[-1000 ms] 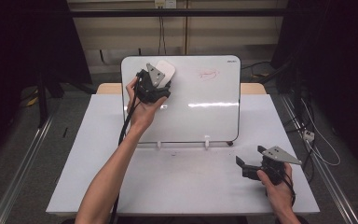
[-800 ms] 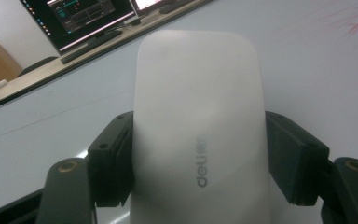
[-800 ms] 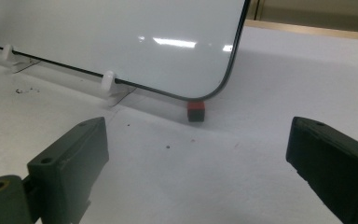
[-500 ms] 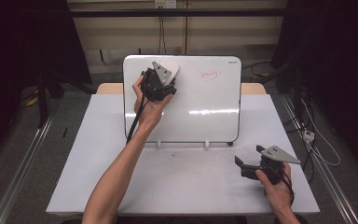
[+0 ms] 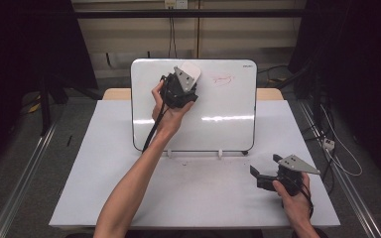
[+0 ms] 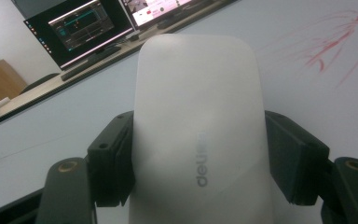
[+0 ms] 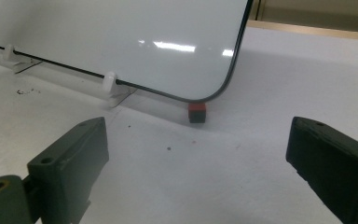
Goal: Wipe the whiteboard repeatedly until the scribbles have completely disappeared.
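My left gripper [image 5: 191, 79] is clamped on the white eraser [image 5: 190, 72], its two black pads pressed against the eraser's long sides, and I hold it up against the upper part of the whiteboard [image 5: 228, 129], a little left of the board's middle. In the left gripper view the eraser [image 6: 198, 130] rises between the jaws with its rounded end pointing away from me (grey lettering runs along its back), and the whiteboard [image 6: 51, 140] lies right behind it. The red scribble [image 5: 222, 79] sits on the board to the right of the eraser, near it but apart from it; in the left gripper view the red scribble [image 6: 340, 44] shows at the upper right, untouched by the eraser's edge. The whiteboard stands tilted back on small white feet [image 5: 220, 154] on the counter [image 5: 129, 198]. My right gripper [image 5: 263, 171] rests low at the near right of the counter, well apart from the board, its jaws spread wide with nothing between them. In the right gripper view, beyond my right gripper [image 7: 196, 154], the board's lower corner rests on a small red and black block [image 7: 197, 112] beside one white foot [image 7: 108, 80].
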